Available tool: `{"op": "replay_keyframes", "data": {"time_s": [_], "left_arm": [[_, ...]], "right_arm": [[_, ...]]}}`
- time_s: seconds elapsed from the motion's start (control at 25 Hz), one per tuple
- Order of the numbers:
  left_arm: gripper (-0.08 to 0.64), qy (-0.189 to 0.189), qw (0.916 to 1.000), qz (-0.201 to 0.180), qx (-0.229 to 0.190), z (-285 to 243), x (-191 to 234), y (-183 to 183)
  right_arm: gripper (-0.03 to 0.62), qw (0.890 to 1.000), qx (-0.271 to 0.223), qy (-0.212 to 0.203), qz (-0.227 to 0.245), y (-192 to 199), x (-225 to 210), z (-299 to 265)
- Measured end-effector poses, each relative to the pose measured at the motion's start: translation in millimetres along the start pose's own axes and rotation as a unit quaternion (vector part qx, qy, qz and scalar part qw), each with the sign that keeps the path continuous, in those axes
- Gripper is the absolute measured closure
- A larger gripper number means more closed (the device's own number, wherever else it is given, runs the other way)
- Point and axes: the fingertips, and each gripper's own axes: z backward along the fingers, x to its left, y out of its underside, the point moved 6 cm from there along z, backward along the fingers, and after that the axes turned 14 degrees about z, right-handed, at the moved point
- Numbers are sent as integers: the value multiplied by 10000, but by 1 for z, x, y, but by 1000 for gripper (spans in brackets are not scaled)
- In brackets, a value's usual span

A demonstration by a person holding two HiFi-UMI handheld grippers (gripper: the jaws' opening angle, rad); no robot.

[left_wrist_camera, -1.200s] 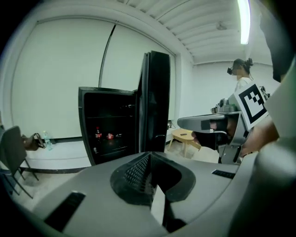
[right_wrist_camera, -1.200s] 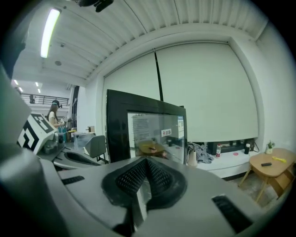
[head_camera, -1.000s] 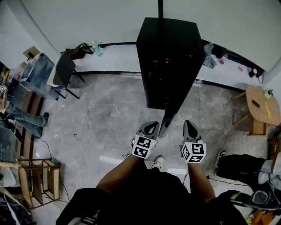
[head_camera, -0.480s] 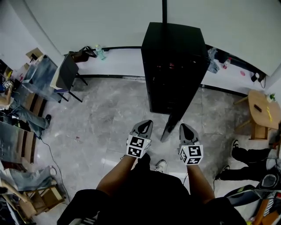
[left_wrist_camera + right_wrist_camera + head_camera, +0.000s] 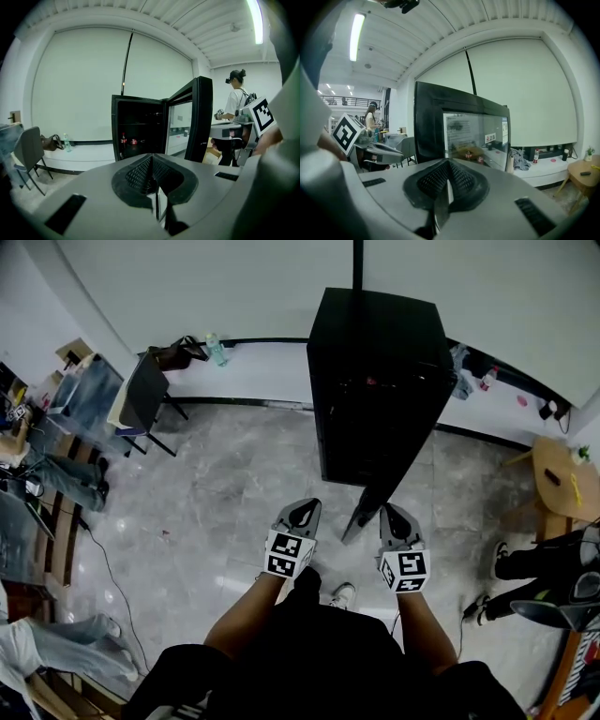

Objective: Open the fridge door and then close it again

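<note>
A tall black fridge (image 5: 380,381) stands against the far wall, its glass door (image 5: 364,507) swung out toward me. In the head view the door's free edge ends between my two grippers. My left gripper (image 5: 304,508) is left of that edge and shut on nothing. My right gripper (image 5: 390,511) is just right of it, also shut and empty. The left gripper view shows the open fridge interior (image 5: 138,126) with bottles on a shelf, and the door (image 5: 199,117) to the right. The right gripper view faces the door's glass front (image 5: 473,136) at close range. Neither gripper touches the door.
A dark chair (image 5: 141,395) stands at the left by a low white ledge (image 5: 253,367) that carries a bag and a bottle. There is a round wooden table (image 5: 562,479) at the right, with a person's legs (image 5: 539,559) in front of it. Benches and cables fill the far left.
Both grippers have drifted a little left and up in the head view. The fridge now sits further right in the frame. People at both sides have shifted. The door stays open.
</note>
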Motion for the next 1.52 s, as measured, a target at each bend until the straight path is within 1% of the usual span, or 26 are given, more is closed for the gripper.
{"op": "replay_keyframes", "data": {"time_s": [0.12,0.28,0.4,0.64,1.0,1.32,1.52], "left_arm": [[538,-78,10000,17,-12,2,9,-3],[537,-166,9998,36,-90,2,20,-10],[537,-230,9996,10,-171,2,28,-15],[537,-310,9990,-101,-297,9,44,-29],[538,-344,9990,-233,-159,10,60,-24],[537,-370,9991,-91,-168,3,76,-35],[537,-433,9989,-7,-155,-2,85,-36]], "right_arm": [[576,9999,-16,-65,104,-5,4,-5],[577,9993,-45,-92,356,-10,11,-12],[576,9990,-60,-146,426,-13,15,-17],[576,9987,-92,-212,450,-15,21,-29],[577,9984,-190,-342,413,-20,27,-48],[575,9969,-343,-563,433,-29,32,-69],[576,9962,-335,-706,389,-36,35,-83]]}}
